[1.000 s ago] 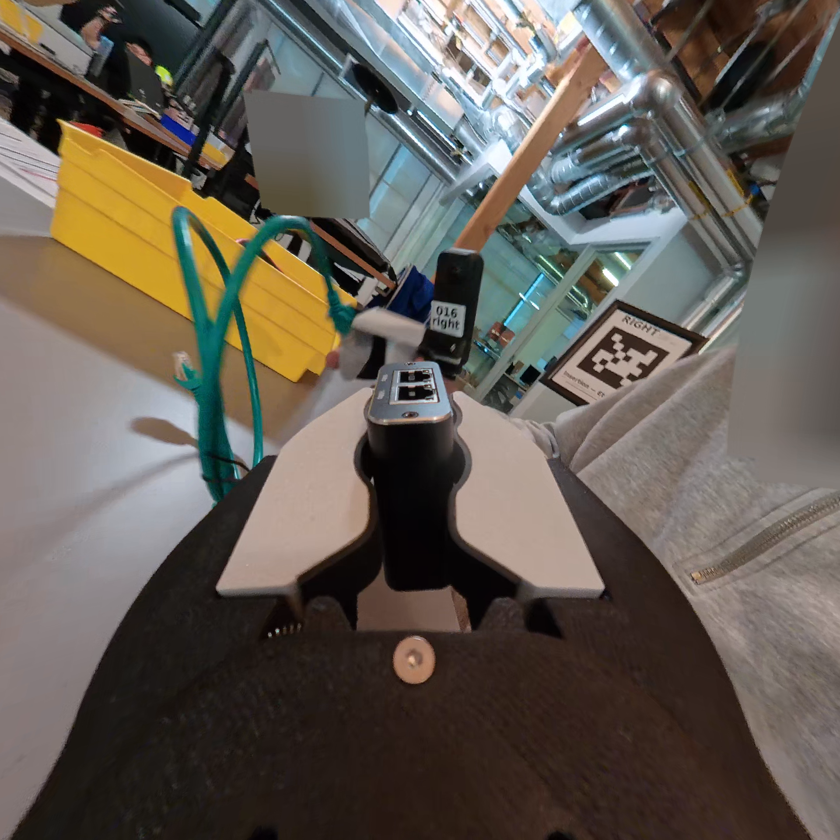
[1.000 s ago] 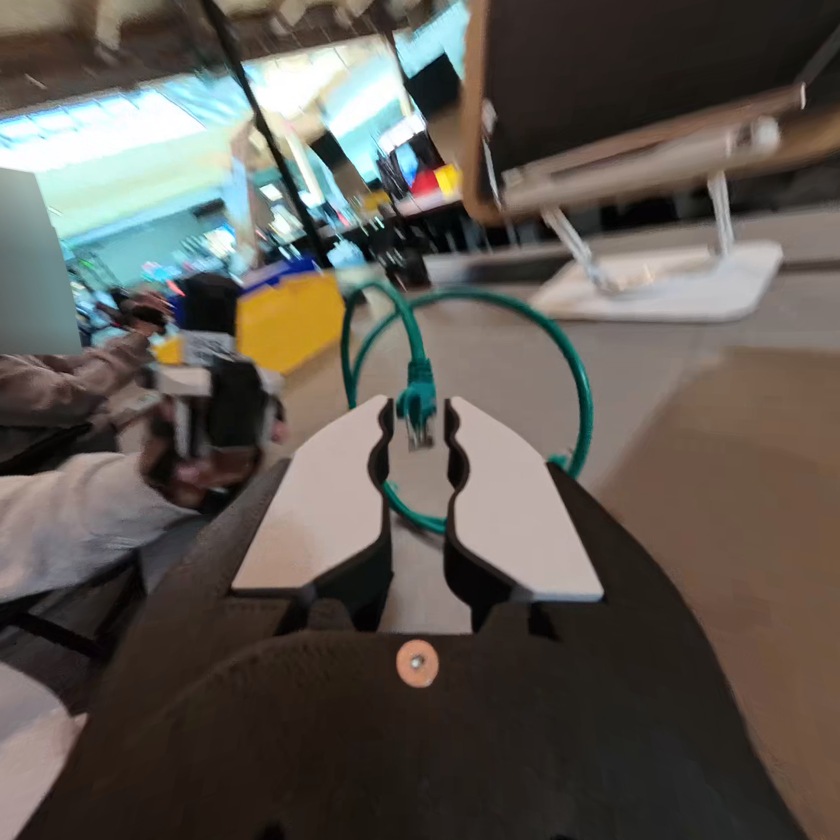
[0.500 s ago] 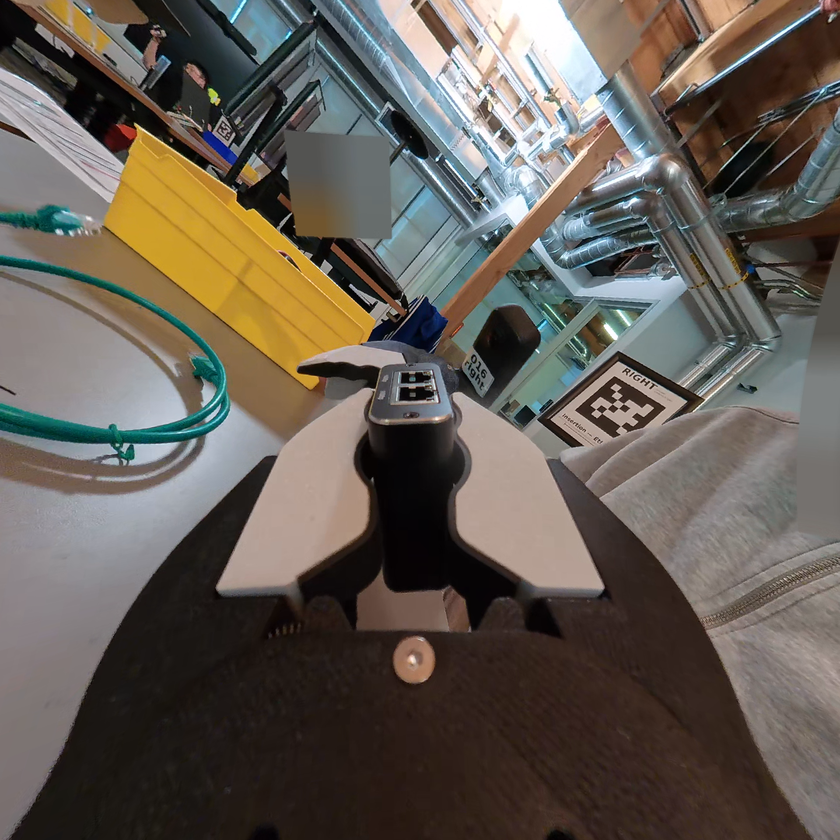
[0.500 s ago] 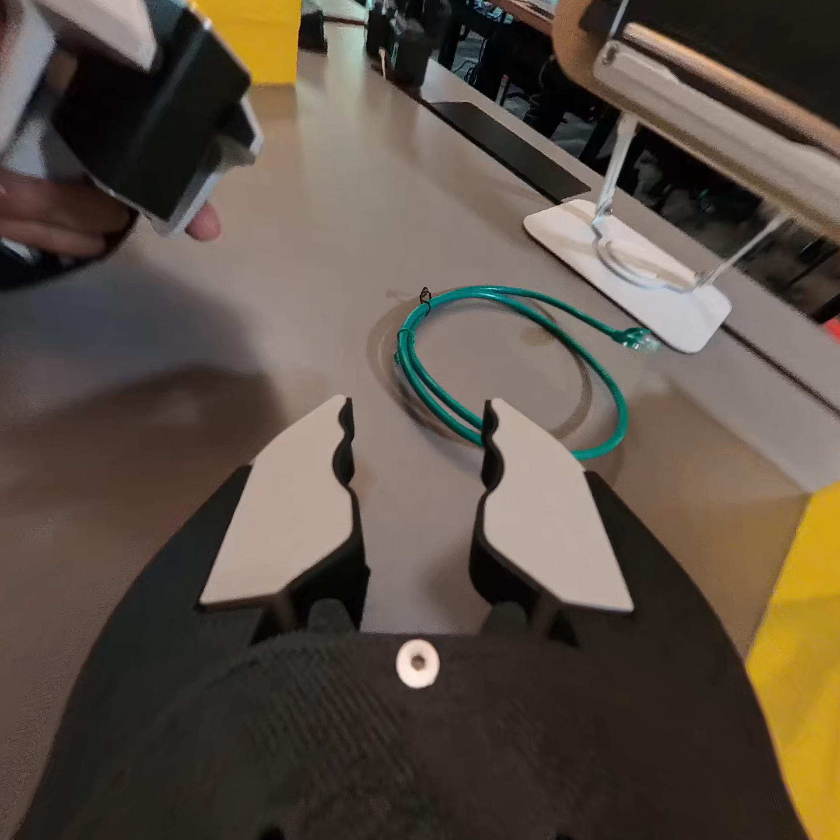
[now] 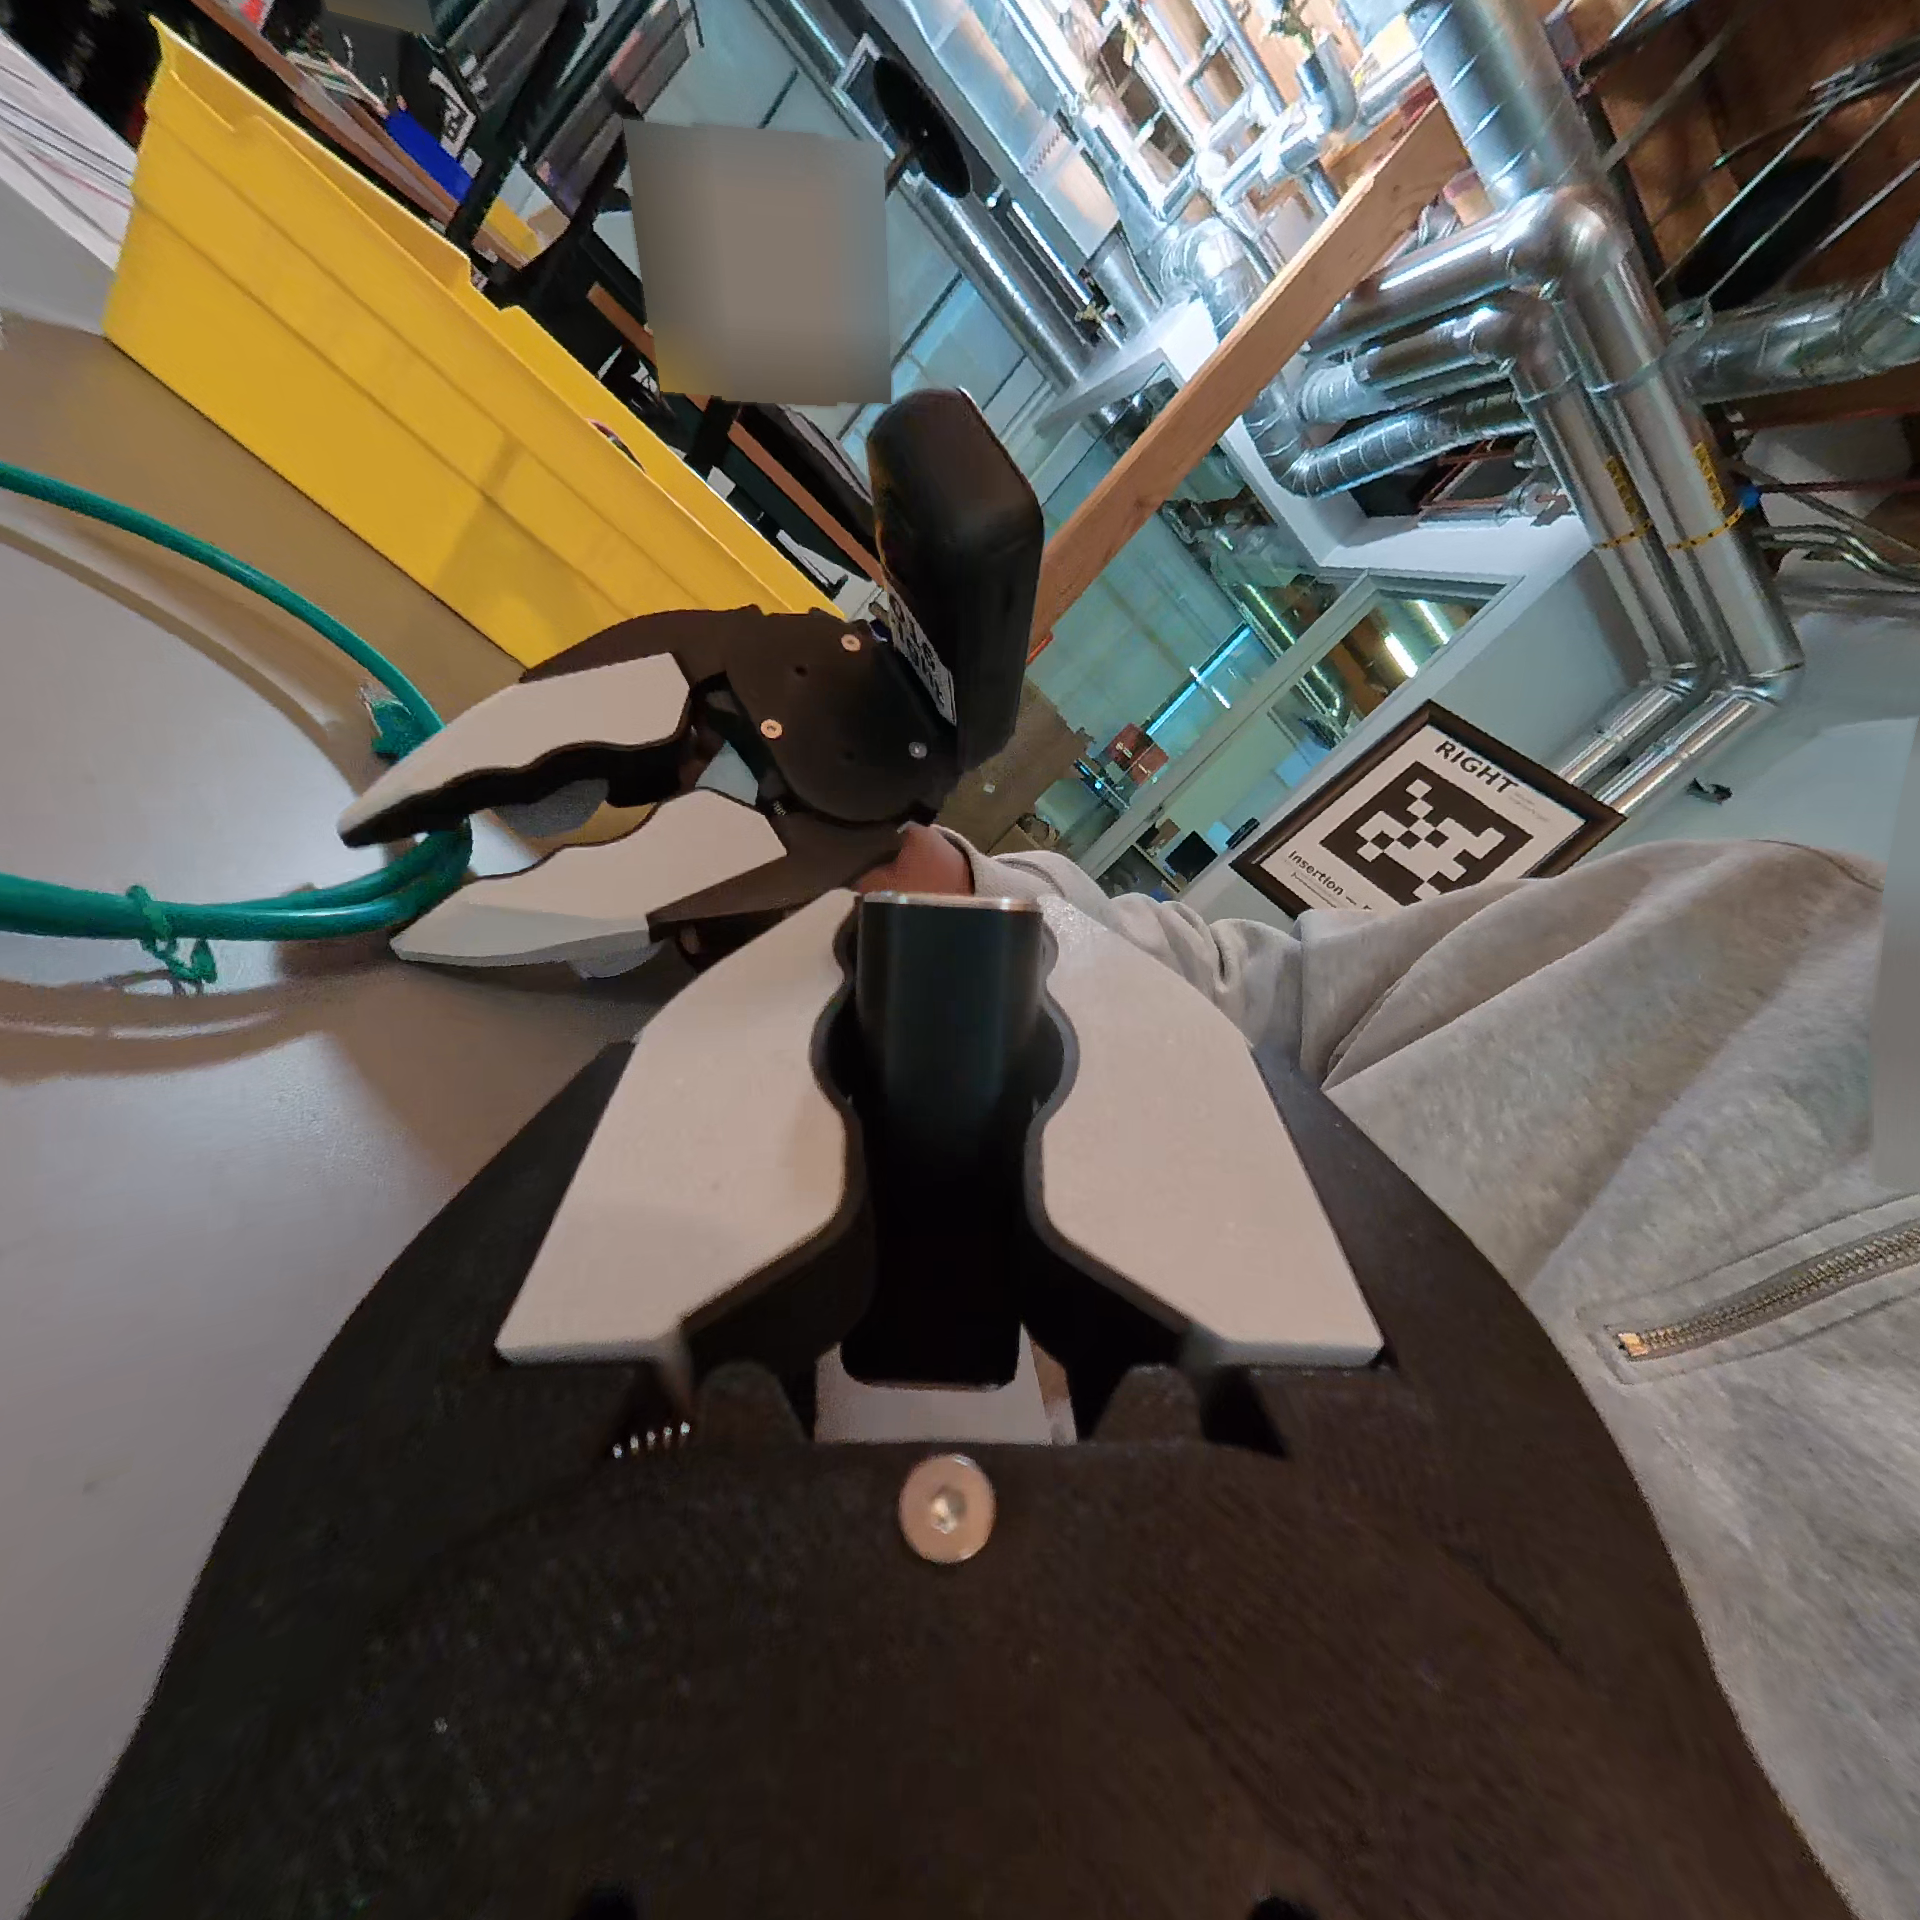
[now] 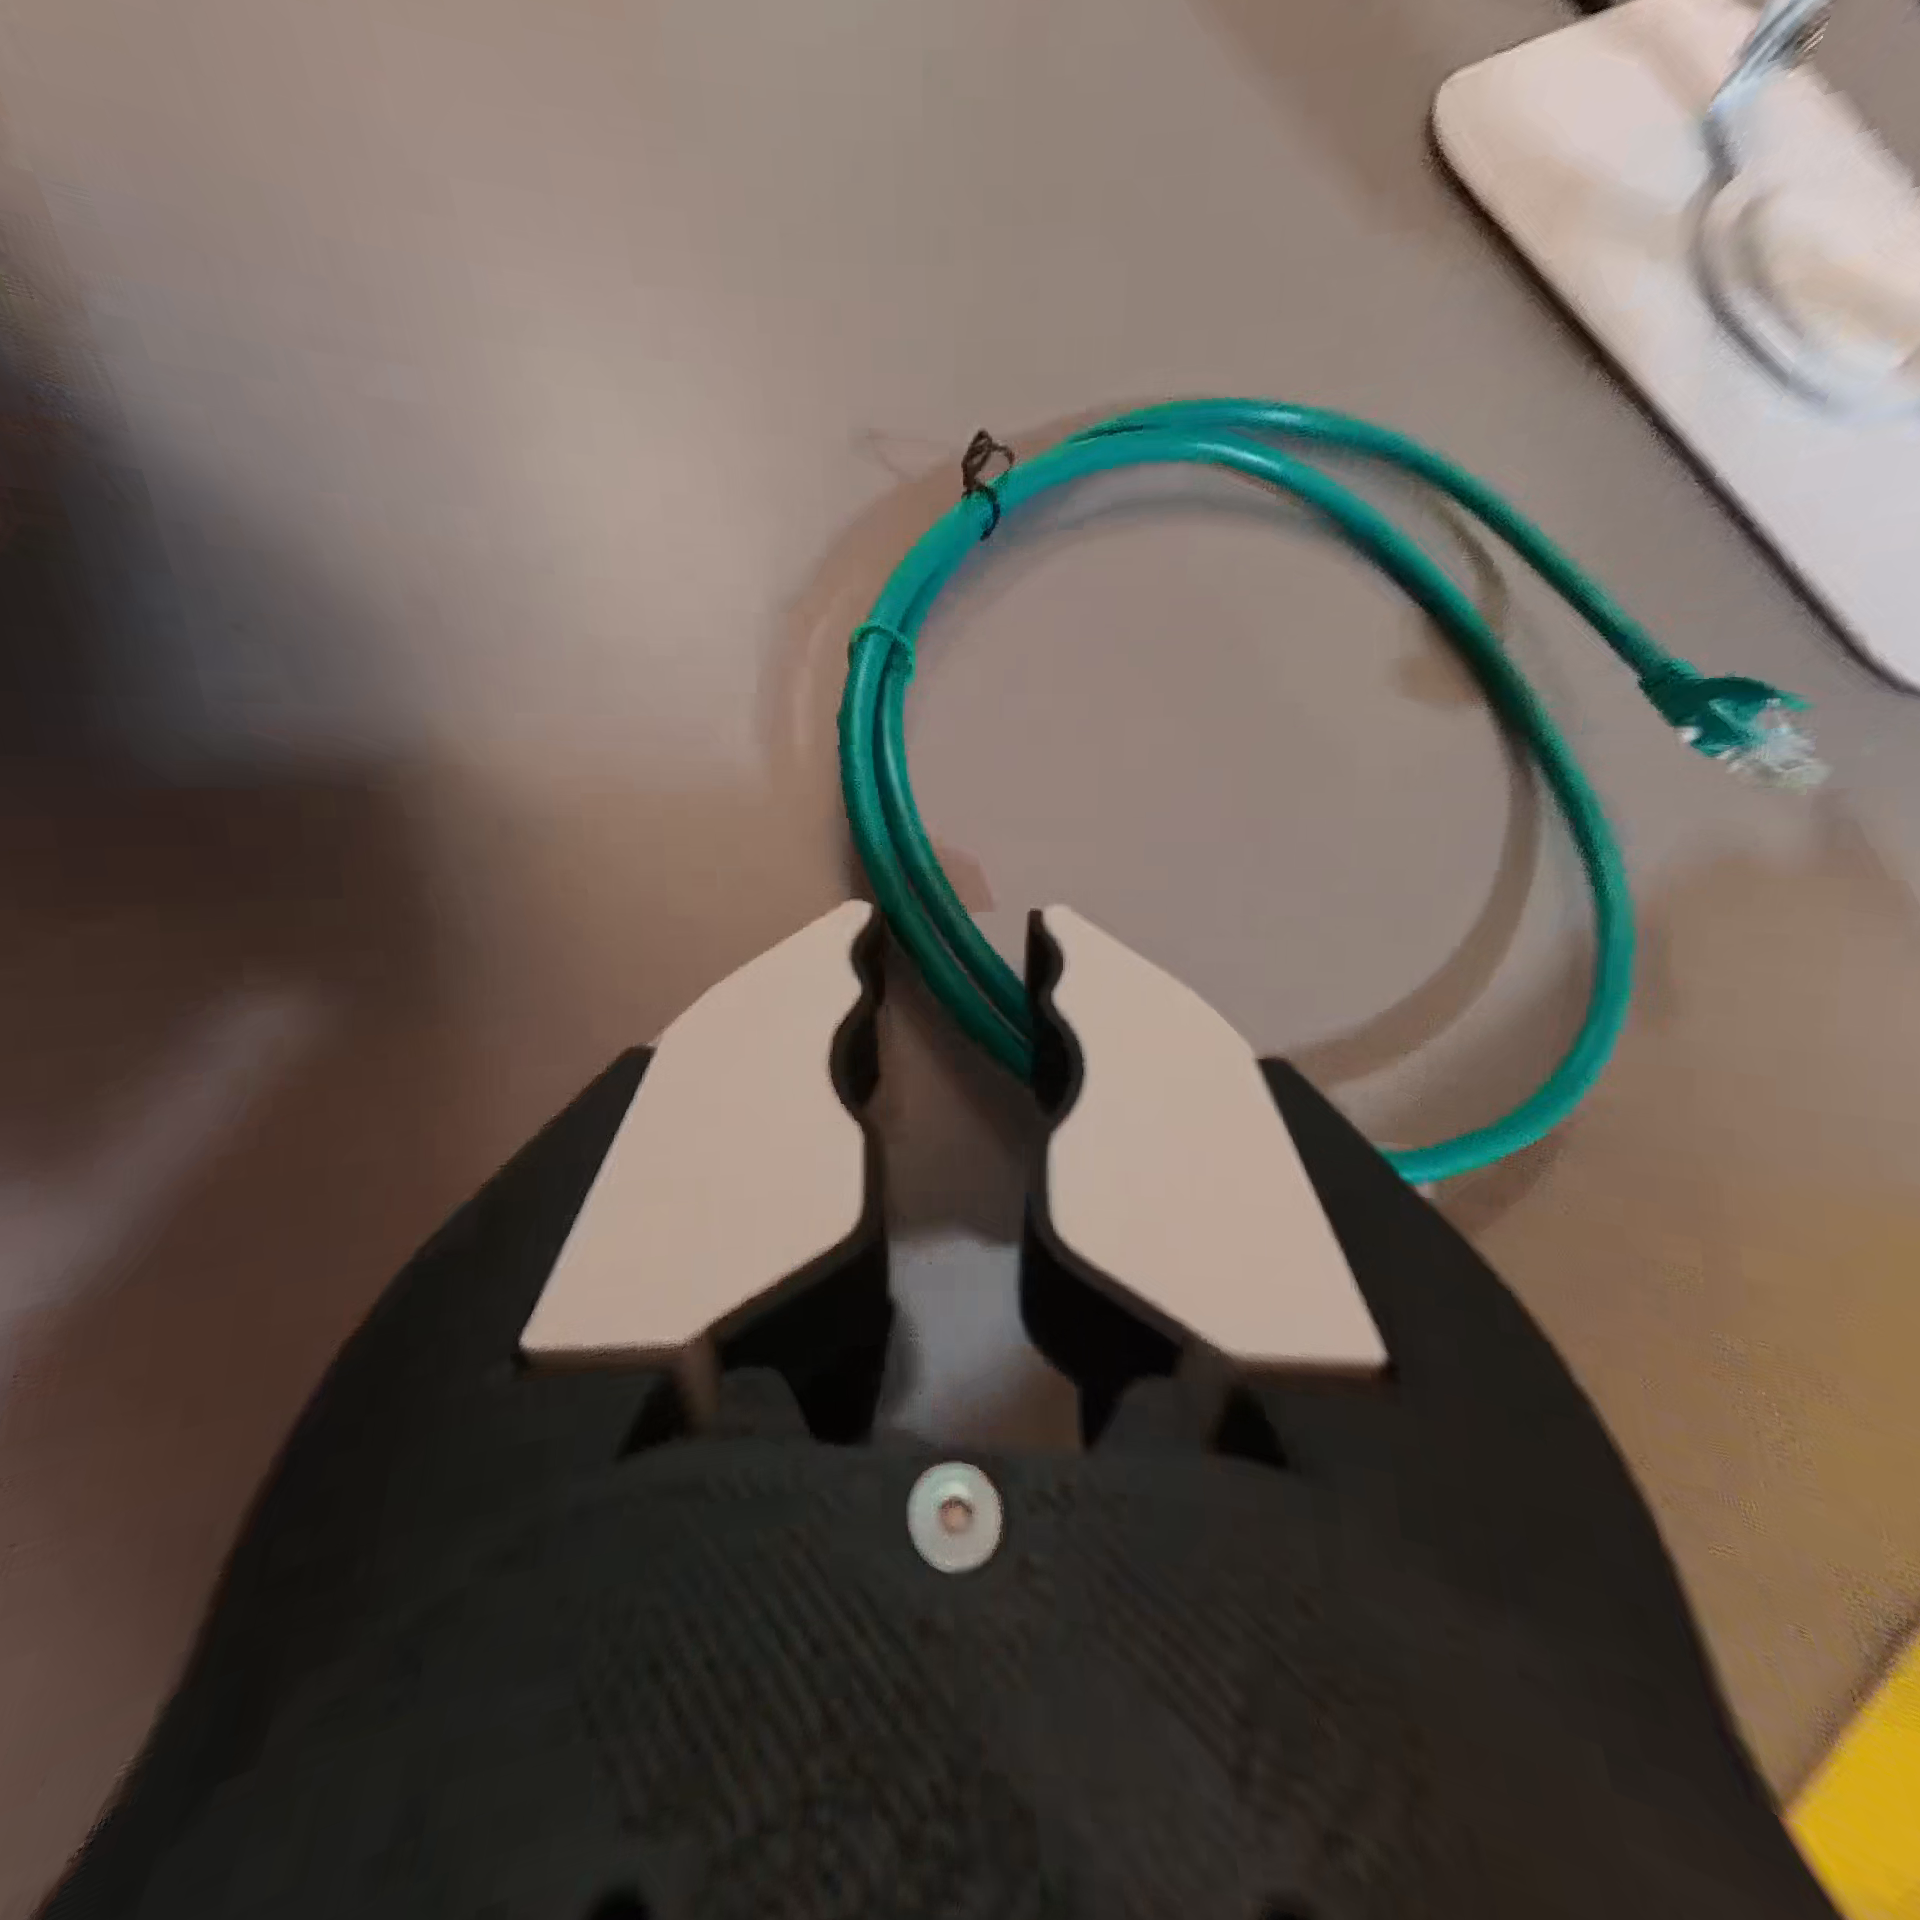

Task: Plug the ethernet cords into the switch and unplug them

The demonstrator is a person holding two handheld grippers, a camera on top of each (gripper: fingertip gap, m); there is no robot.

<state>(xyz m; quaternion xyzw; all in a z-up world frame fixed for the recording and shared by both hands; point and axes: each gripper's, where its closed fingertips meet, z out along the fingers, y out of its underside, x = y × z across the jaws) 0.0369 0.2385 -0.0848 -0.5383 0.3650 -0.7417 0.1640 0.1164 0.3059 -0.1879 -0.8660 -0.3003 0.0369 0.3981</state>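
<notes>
My left gripper (image 5: 945,935) is shut on a black switch (image 5: 940,1101), held end-on above the table; its port face is turned away from the camera. A green ethernet cord (image 6: 873,748) lies coiled on the grey table, with one plug (image 6: 1725,717) free at the right. My right gripper (image 6: 954,925) is low over the table and partly open. Two strands of the coil pass between its fingers, against the right finger. In the left wrist view the right gripper (image 5: 416,883) straddles the cord (image 5: 260,914) just left of the switch.
A yellow bin (image 5: 364,364) stands at the back of the table, and its corner shows in the right wrist view (image 6: 1860,1787). A white stand base (image 6: 1662,208) sits beyond the cord. A grey sleeve (image 5: 1558,1091) and a framed marker sign (image 5: 1423,821) are on the right.
My right gripper let go of the cord's plug, and the cord dropped to the table. It then came down over the coil with its jaws narrowing. The switch tilted, hiding its ports.
</notes>
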